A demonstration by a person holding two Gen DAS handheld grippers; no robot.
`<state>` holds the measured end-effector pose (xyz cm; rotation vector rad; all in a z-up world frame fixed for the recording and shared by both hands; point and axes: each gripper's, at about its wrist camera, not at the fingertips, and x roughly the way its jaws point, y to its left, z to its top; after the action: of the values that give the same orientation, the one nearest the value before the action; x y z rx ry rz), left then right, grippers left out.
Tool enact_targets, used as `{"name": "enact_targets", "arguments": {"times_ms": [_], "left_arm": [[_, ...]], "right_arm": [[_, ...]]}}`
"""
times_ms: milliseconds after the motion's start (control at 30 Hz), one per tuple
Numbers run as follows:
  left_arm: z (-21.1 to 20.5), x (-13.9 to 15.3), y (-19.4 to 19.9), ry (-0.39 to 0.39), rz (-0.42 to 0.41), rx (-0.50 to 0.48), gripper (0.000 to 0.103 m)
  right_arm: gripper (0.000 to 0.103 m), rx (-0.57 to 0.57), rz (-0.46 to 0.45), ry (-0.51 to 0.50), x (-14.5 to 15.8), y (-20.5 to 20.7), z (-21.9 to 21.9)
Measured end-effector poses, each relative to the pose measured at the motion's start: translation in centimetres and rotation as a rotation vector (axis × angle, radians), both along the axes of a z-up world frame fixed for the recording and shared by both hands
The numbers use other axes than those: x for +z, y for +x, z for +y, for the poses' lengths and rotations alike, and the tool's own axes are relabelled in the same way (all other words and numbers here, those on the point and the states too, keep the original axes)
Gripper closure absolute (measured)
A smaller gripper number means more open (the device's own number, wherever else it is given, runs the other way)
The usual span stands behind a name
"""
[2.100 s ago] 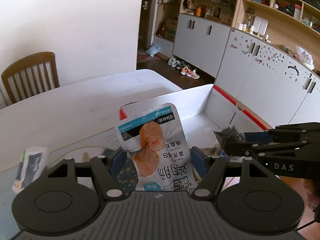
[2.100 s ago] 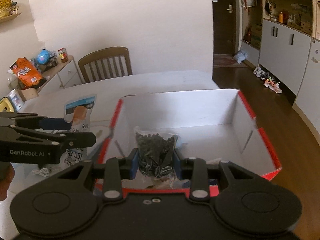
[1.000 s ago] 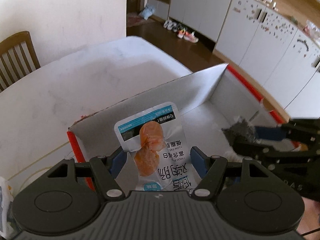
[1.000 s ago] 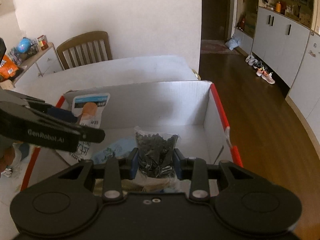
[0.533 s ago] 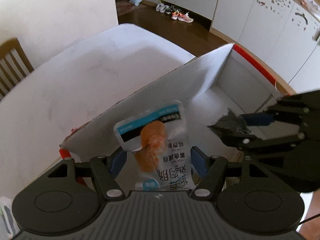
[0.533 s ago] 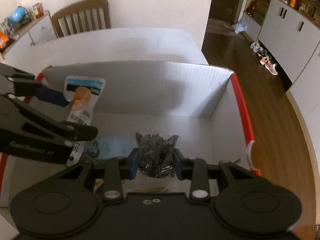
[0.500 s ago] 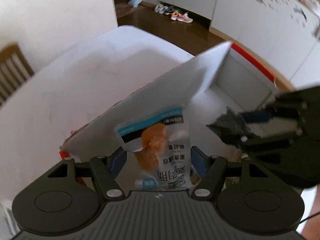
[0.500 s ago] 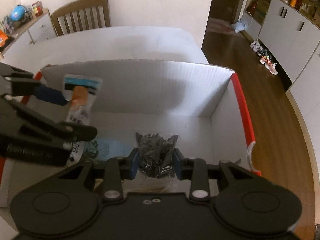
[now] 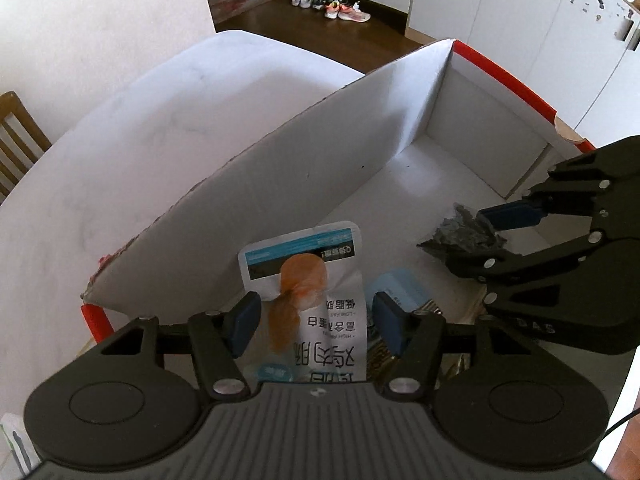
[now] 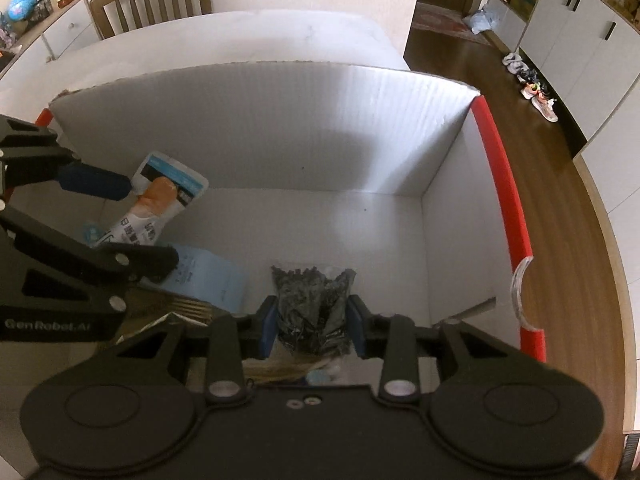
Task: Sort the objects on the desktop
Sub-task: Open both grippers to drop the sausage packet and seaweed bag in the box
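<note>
Snack pouch (image 9: 320, 300) with the orange chicken print now hangs low inside the white cardboard box (image 9: 304, 168), where two seconds back it was up over the tabletop; the left gripper (image 9: 316, 320) has just been narrowing its jaws, yet the blue pads (image 9: 244, 320) stand visibly clear of the pouch between them. Right gripper (image 10: 312, 326) is clamped on the clear bag of dark bits (image 10: 314, 304), and it too has dropped from rim height to down among the packets on the box floor.

Box (image 10: 248, 128) – one; snack pouches – two; grippers – two.
</note>
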<state>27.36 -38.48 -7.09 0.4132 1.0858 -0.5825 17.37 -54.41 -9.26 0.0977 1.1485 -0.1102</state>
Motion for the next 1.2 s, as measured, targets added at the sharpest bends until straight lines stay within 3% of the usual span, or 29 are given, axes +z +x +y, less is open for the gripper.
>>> {"name": "enact_targets", "arguments": {"times_ms": [133, 200, 1200], "left_arm": [[0.4, 0.1, -0.1, -0.01, 0.005, 0.005, 0.042], [0.8, 0.4, -0.5, -0.019, -0.002, 0.003, 0.042], [4.8, 7.0, -6.3, -0.243, -0.093, 0.029, 0.038]], "right_arm": [[0.057, 0.004, -0.009, 0.0, 0.5, -0.3, 0.0], [0.044, 0.005, -0.022, -0.002, 0.9, -0.7, 0.0], [0.032, 0.023, -0.254, 0.016, 8.4, -6.9, 2.7]]}}
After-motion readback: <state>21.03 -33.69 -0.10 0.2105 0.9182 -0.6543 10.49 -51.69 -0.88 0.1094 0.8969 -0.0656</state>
